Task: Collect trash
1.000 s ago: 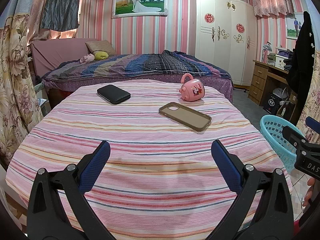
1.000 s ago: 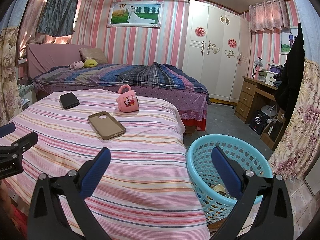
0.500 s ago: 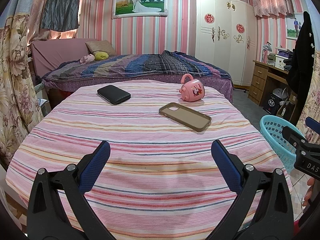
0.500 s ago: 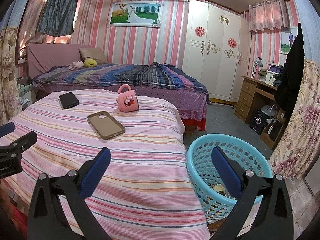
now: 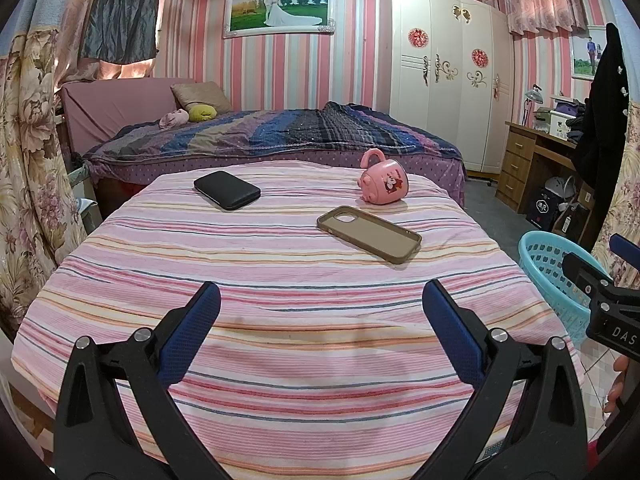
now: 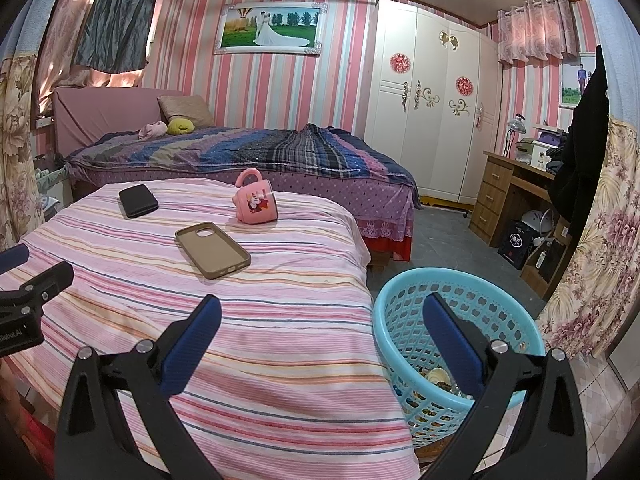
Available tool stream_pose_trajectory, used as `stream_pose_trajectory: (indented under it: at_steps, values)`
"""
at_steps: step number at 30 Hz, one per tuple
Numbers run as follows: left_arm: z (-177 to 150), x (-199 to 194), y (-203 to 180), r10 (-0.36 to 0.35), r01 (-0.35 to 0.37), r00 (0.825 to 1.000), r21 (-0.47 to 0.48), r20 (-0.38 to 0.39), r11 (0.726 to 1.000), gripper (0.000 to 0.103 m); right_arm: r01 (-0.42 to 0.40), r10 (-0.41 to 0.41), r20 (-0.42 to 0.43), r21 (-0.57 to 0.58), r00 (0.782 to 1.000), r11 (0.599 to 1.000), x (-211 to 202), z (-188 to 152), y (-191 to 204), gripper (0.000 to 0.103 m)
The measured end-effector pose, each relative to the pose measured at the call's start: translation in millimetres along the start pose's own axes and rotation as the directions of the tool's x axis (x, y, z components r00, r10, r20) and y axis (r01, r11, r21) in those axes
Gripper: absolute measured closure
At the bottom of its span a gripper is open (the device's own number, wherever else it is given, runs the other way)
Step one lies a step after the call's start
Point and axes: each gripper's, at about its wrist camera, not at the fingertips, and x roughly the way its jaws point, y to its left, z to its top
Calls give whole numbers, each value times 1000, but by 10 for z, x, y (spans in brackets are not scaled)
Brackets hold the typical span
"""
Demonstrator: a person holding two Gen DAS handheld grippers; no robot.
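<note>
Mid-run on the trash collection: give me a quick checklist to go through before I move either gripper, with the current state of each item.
1. Left gripper open and empty: ok, jaws wide apart over the striped cover.
2. Right gripper open and empty: ok.
3. Blue basket within reach, opening unobstructed: ok, it stands on the floor beside the bed corner, some trash at its bottom.
4. Trash target identified on the bed: not ok. Only a black phone, a brown phone case and a tipped pink mug show.
5. Mug empty: cannot tell.
6. Grippers apart from each other: ok.
</note>
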Motion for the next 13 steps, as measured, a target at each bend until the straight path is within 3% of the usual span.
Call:
stream_pose_trajectory:
  at_steps: [13]
  values:
    - [-4, 17, -8, -5, 5, 1000, -11, -13, 1000, 5, 0, 0, 0, 0, 1000, 1000, -1, -2, 2, 5]
